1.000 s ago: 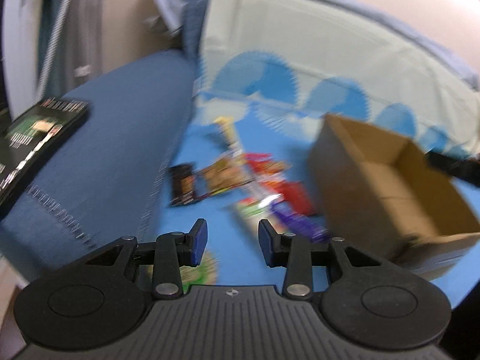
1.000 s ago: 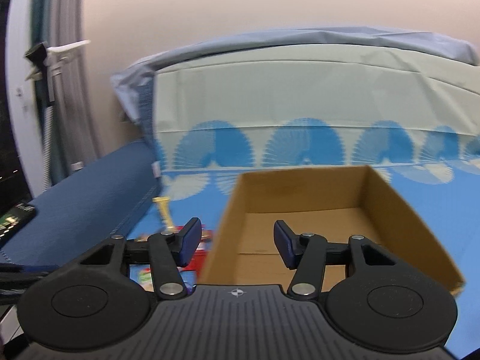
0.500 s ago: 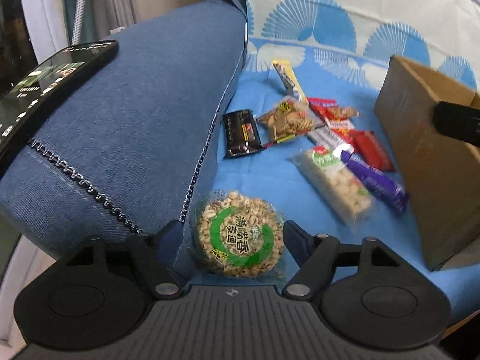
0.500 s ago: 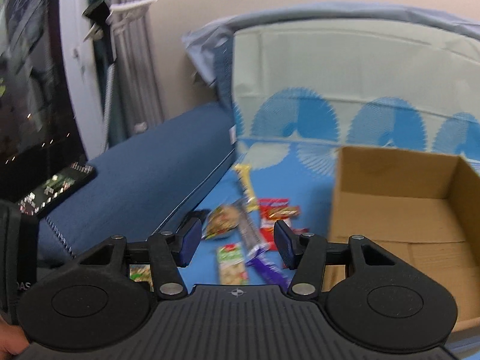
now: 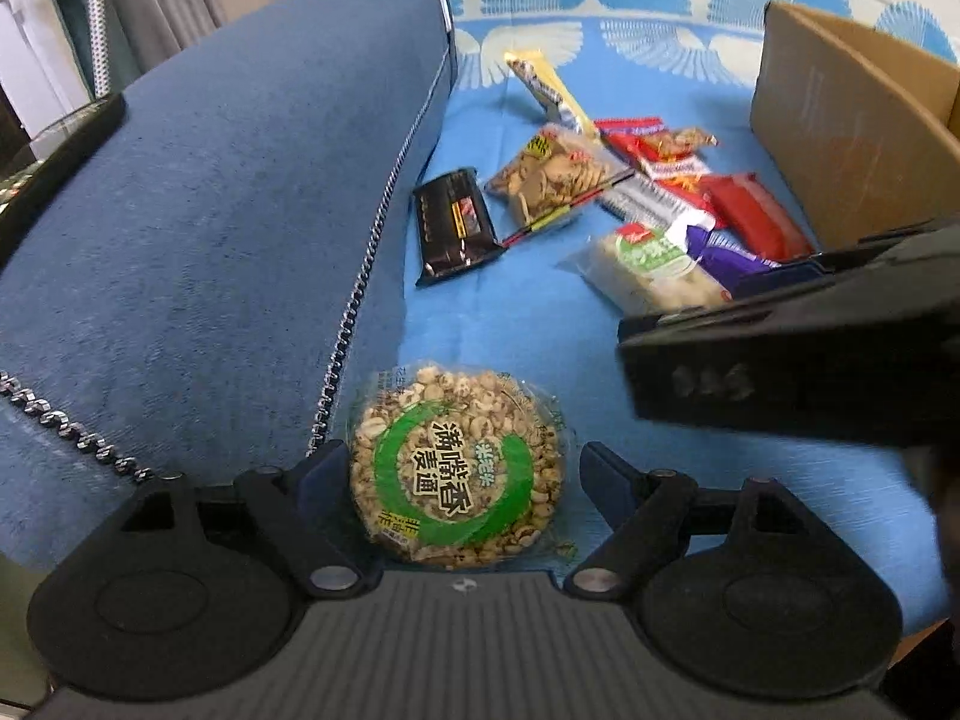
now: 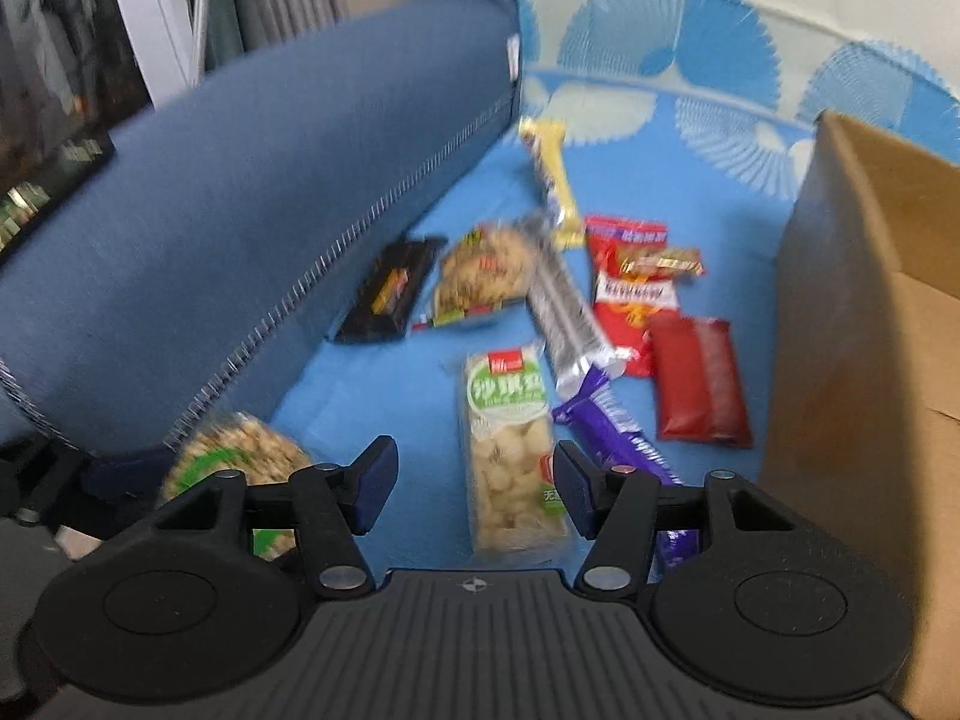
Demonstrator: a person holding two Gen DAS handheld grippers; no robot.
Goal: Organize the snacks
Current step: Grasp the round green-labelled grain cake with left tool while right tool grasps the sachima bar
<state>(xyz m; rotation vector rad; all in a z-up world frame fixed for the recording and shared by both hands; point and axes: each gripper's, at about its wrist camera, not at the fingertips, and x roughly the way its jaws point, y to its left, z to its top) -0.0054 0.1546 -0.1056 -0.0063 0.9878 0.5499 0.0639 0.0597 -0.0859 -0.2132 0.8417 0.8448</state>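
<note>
Fingers of the left gripper (image 5: 459, 474) stand wide and are opening at the bottom of the left wrist view, with the round peanut pack (image 5: 457, 465) lying between them on the blue sheet (image 5: 516, 312); the left pad sits just beside the pack's edge, the right pad stands apart from it, so nothing is gripped. Above it, in mid-frame, lie a black bar (image 5: 453, 225), a clear cracker bag (image 5: 555, 174), a yellow bar (image 5: 549, 90), red packs (image 5: 753, 213) and a green-labelled pack (image 5: 651, 264). A cardboard box (image 5: 840, 138) stands at the upper right, and a denim cushion (image 5: 210, 192) fills the left. The right gripper's black body crosses the right edge. In the right wrist view, the right gripper (image 6: 474, 483) has its jaws moderately apart and opening, with the green-labelled pack (image 6: 513, 450) lying between them below, not pressed. A purple bar (image 6: 612, 432) lies just right of it, a dark red pack (image 6: 699, 381) beyond, the box (image 6: 864, 360) along the right edge. The peanut pack (image 6: 237, 459) shows blurred at lower left.
</note>
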